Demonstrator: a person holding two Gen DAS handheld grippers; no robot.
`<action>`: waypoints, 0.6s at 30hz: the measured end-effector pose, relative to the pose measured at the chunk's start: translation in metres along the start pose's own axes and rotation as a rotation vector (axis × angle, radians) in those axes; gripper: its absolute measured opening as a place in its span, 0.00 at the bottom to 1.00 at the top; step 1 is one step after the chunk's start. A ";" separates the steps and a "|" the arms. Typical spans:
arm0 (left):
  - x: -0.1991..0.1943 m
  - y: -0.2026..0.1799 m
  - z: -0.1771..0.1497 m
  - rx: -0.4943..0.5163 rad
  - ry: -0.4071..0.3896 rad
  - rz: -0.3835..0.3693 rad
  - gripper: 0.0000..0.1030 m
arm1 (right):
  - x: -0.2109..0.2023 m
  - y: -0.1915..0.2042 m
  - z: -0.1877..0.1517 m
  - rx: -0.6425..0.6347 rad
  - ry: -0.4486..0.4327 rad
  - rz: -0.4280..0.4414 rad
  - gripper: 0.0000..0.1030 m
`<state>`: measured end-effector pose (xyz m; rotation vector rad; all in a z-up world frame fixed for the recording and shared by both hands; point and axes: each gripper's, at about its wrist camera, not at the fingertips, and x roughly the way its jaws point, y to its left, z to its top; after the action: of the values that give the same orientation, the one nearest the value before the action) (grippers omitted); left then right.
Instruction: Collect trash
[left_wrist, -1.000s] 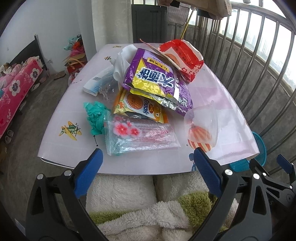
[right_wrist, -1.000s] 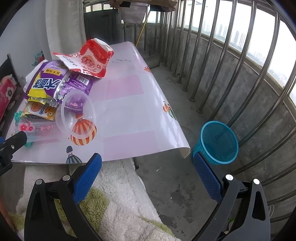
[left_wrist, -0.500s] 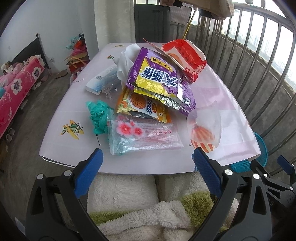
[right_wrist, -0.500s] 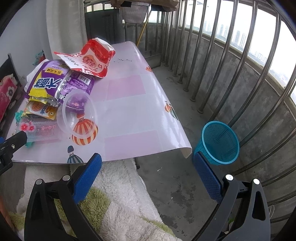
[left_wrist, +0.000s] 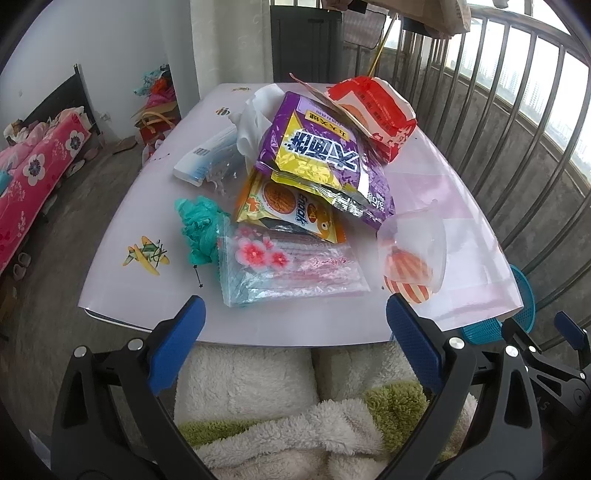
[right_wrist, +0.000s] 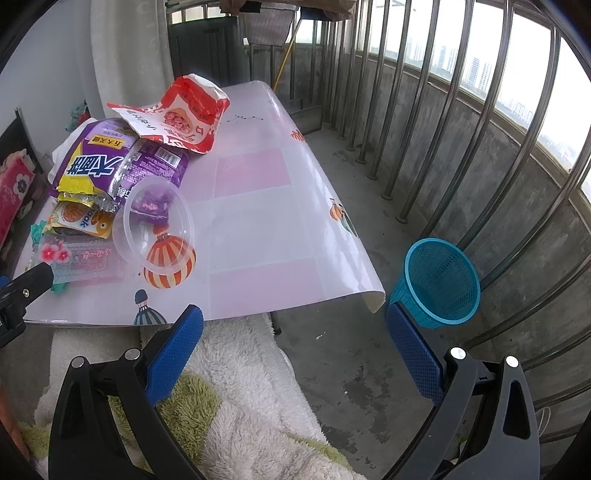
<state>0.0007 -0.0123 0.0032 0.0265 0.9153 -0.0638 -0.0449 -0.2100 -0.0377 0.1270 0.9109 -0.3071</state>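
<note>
A heap of trash lies on the table: a red wrapper at the back, a purple snack bag, an orange snack bag, a clear flowered pouch nearest me, a teal crumpled piece and a clear plastic cup on its side. My left gripper hangs open just before the table's near edge, empty. My right gripper is open too, over the floor by the table's right corner. A blue mesh bin stands on the floor to the right of the table.
A fluffy white and green garment fills the space under both grippers. Metal railing bars and a concrete wall run along the right side. A bed with a pink flowered cover stands far left. A white tube lies behind the heap.
Both views have shifted slightly; the table and heap sit a little further right and lower in frame. Nothing has been gripped or moved on the table.
</note>
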 end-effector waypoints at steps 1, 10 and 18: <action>0.000 0.001 0.000 -0.002 -0.001 0.001 0.91 | 0.000 0.001 0.000 0.001 -0.001 0.002 0.94; -0.003 0.029 0.007 -0.039 -0.075 -0.034 0.91 | 0.000 0.016 0.015 -0.014 -0.047 0.085 0.94; -0.005 0.079 0.001 -0.047 -0.237 -0.183 0.91 | 0.002 0.047 0.040 -0.092 -0.124 0.216 0.92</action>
<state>0.0038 0.0663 0.0072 -0.1067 0.6797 -0.2114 0.0012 -0.1748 -0.0155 0.1186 0.7790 -0.0714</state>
